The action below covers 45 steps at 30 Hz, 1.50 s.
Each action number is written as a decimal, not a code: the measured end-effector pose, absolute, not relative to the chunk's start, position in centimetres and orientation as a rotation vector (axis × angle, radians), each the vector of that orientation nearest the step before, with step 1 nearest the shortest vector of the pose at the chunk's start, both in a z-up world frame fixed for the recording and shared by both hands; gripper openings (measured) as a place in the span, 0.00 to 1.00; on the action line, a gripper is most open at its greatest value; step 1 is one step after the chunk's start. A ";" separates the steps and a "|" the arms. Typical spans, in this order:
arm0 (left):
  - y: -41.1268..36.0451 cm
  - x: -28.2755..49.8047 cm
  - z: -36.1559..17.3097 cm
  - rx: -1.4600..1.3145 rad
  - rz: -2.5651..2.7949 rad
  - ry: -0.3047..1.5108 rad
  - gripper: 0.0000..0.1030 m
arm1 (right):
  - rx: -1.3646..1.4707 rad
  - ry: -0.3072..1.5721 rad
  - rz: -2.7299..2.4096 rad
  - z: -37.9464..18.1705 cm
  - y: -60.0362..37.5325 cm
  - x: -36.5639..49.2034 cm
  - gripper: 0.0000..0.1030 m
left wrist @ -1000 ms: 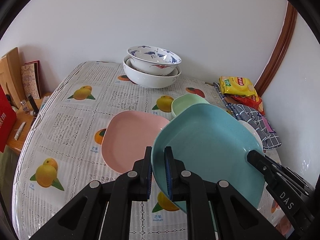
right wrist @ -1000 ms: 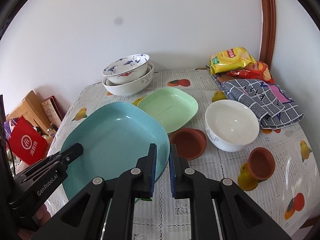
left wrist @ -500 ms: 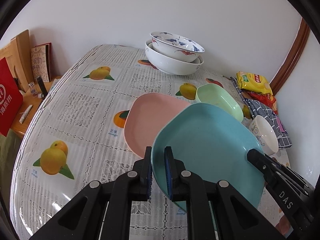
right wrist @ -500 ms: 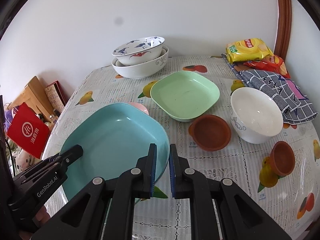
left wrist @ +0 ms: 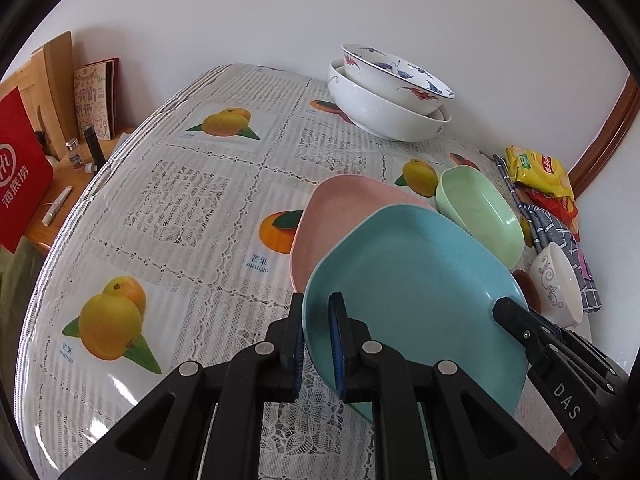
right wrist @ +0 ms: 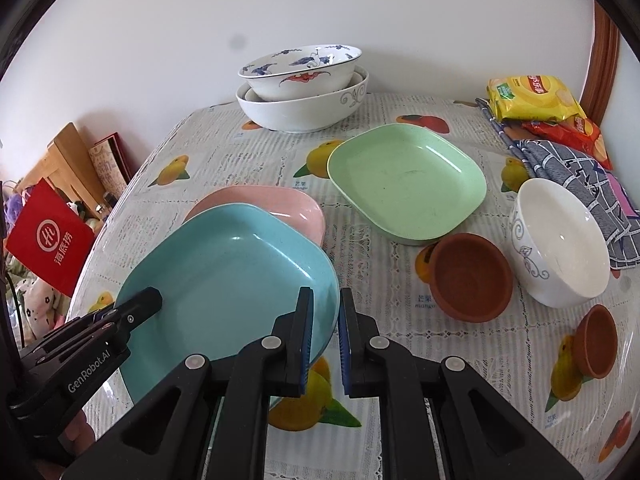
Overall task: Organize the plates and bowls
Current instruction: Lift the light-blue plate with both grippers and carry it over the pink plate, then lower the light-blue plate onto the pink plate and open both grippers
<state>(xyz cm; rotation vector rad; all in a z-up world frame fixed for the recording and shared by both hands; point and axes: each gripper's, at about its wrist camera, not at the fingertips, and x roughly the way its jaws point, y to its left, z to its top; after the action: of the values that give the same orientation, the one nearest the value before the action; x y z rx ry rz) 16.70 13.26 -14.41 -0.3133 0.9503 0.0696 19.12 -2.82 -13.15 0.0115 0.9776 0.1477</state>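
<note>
Both grippers hold a blue plate (left wrist: 412, 292) by opposite rims, above the table. My left gripper (left wrist: 318, 344) is shut on its near-left rim. My right gripper (right wrist: 325, 330) is shut on its right rim (right wrist: 240, 276). The blue plate overlaps a pink plate (left wrist: 340, 216) lying on the table, also in the right wrist view (right wrist: 272, 204). A green plate (right wrist: 404, 180) lies further right. Two stacked white bowls (right wrist: 304, 84) stand at the back.
A white bowl (right wrist: 560, 244), a brown saucer (right wrist: 472, 276) and a small brown cup (right wrist: 596, 340) stand at the right. Snack bags (right wrist: 532, 100) and a checked cloth (right wrist: 580, 176) lie at the far right. A red bag (left wrist: 16, 168) sits beyond the table's left edge.
Both grippers have carried the blue plate leftward and lower, so it now overlaps the pink plate. The grips have not changed.
</note>
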 end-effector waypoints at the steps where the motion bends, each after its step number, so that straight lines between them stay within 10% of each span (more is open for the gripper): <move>1: 13.3 16.9 -14.5 -0.314 0.074 0.952 0.11 | 0.009 0.982 0.150 -13.3 -2.7 19.4 0.12; 45: 13.2 20.3 -15.1 -0.224 0.094 0.982 0.24 | -0.081 0.985 0.221 -15.4 -1.0 26.8 0.14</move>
<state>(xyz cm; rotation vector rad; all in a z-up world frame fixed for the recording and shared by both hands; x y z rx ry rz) 20.29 13.22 -15.13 -0.2236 0.9821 0.0939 26.81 -0.97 -15.43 -0.0806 0.9851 0.2211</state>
